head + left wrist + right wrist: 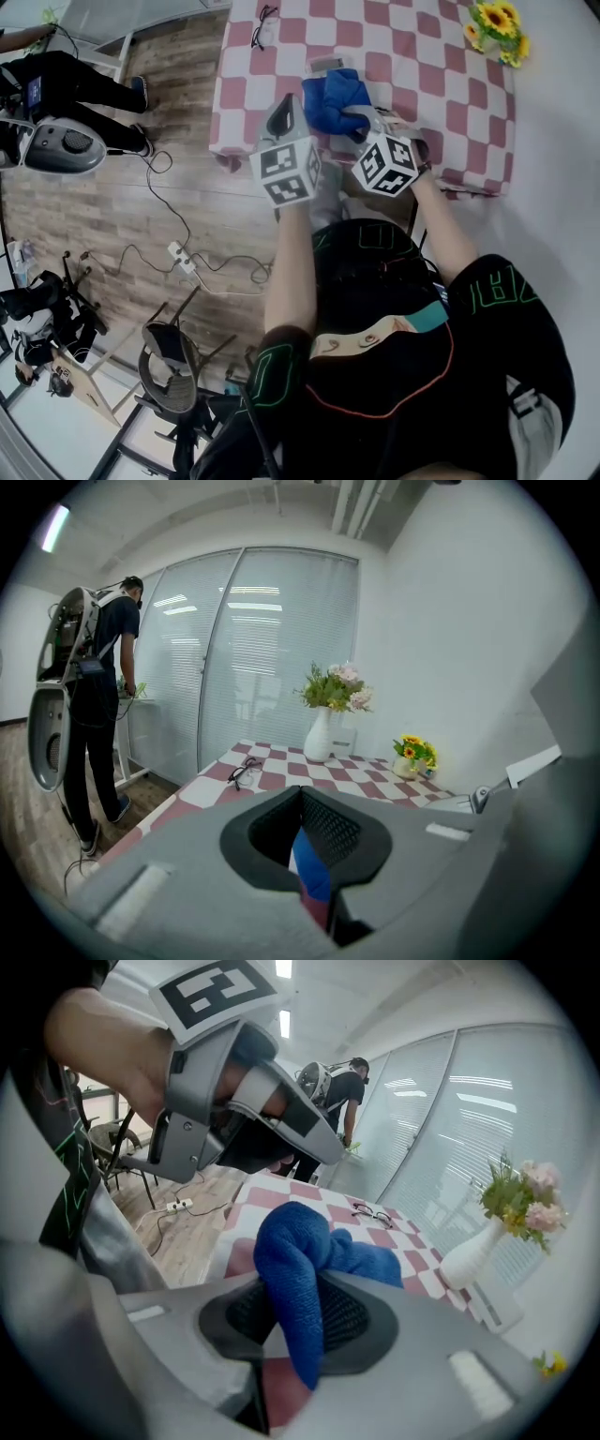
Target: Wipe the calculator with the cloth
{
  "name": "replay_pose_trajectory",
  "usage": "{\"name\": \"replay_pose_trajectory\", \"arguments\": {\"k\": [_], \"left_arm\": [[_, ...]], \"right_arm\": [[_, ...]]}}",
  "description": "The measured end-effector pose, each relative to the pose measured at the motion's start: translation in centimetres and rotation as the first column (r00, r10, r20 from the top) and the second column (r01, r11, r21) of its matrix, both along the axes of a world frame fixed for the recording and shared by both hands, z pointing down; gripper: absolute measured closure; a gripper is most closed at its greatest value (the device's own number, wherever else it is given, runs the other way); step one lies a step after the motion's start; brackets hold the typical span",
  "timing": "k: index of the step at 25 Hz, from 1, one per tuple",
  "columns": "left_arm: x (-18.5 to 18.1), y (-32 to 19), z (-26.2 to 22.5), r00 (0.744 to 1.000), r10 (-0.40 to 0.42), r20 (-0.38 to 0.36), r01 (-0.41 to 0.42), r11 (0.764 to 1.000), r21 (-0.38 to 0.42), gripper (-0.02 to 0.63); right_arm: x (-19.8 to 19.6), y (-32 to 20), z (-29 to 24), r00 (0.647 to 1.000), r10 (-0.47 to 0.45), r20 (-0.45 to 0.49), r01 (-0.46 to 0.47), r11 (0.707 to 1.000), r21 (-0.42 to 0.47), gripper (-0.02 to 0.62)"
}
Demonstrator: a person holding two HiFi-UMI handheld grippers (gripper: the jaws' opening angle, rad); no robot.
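- The right gripper has its jaws clamped on the blue cloth. The cloth rises in a bunched fold above the pads and a tail hangs down between them.
- The left gripper sits just left of the cloth. Its jaws are drawn together with nothing between them; only a thin slit shows blue beyond.
- The calculator lies just past the cloth on its far side. Only a grey end of it peeks out, and the cloth covers the rest.
- Risk: neither gripper pins the calculator, so a firm wipe could likely push it along the table instead of cleaning it.
- Risk: the cloth is wadded, so only a small lump may meet the keys, and a hard jaw tip could scrape them.
- Risk: the cloth hides most of the calculator, so the stroke has to be aimed half blind.
- Count: two grippers, one cloth, one calculator.
- Count: one pair of glasses, well beyond the cloth to the left; one bunch of sunflowers, far right of it; one vase of flowers.
- Count: one other person, standing on the floor well left of the cloth.
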State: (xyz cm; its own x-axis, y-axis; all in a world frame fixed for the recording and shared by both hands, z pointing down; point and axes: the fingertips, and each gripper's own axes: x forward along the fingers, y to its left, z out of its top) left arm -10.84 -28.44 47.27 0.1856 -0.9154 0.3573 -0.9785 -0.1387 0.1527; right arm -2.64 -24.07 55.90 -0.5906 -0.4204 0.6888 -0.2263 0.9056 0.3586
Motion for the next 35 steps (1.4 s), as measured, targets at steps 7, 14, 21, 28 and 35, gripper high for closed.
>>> {"name": "replay_pose_trajectory", "arguments": {"k": [7, 14, 21, 28, 35], "left_arm": [[0.2, -1.1, -5.1, 1.0, -0.025, -0.002, 0.025, 0.992, 0.126, 0.595], [0.6, -4.0, -12.2, 0.999, -0.038, -0.014, 0.04, 0.959, 0.282, 0.595], [0.7, -5.0, -18.2, 0.997, -0.081, 0.02, 0.067, 0.92, 0.387, 0.595], [1.5, -4.1, -19.4, 0.994, -0.057, 0.096, 0.012, 0.908, 0.419, 0.595], [2.0, -3.8, -20.4, 0.99, -0.028, 0.138, -0.036, 0.898, 0.439, 0.595]], "right_arm": [[-0.7, -1.4, -5.8, 0.964, 0.09, 0.25, -0.064, 0.992, -0.108, 0.491], [0.9, -8.0, -16.3, 0.838, 0.201, 0.507, -0.217, 0.976, -0.029, 0.495], [6.1, -12.3, -25.0, 0.598, 0.376, 0.708, -0.46, 0.884, -0.082, 0.497], [11.7, -12.5, -26.3, 0.456, 0.523, 0.72, -0.639, 0.756, -0.144, 0.497], [12.1, -12.2, -28.0, 0.445, 0.486, 0.753, -0.651, 0.752, -0.1, 0.497]]}}
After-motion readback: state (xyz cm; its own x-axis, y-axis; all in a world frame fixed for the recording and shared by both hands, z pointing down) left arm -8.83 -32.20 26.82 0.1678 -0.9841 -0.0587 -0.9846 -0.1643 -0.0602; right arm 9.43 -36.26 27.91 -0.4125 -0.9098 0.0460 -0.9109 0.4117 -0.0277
